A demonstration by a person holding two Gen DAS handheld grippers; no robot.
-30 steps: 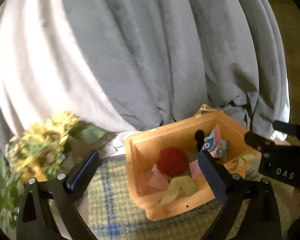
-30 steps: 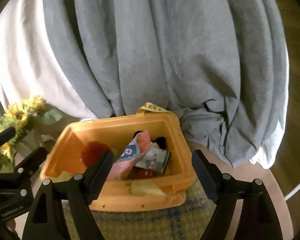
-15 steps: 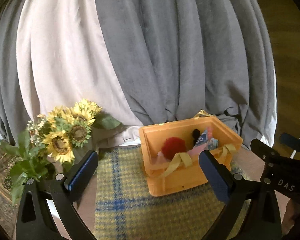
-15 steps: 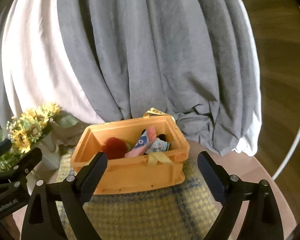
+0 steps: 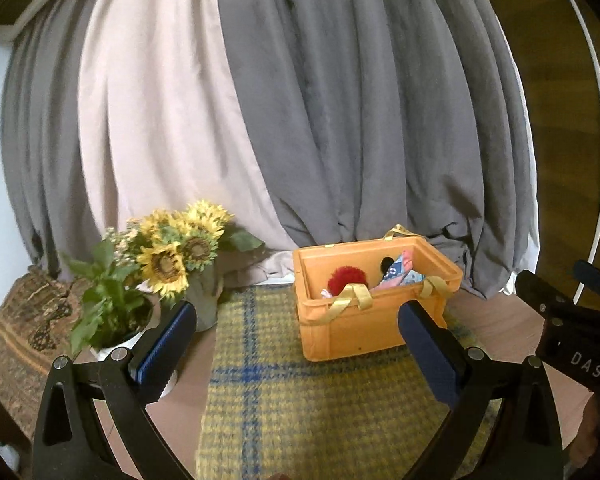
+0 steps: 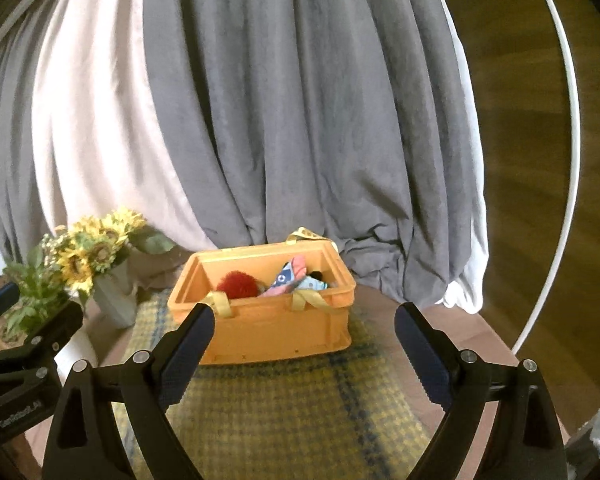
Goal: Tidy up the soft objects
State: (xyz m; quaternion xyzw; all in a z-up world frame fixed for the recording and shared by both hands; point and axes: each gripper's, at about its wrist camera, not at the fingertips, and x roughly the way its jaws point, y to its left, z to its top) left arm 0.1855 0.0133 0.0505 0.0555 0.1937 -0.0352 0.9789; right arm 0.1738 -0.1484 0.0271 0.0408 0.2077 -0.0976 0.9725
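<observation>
Both hand-held grippers, left and right, hang wide open and empty, short of the orange crate on the plaid mat, which holds the soft toys; probably finished, so retreat clear without snagging its yellow straps.

Matt plastic crate, woven mat
</observation>
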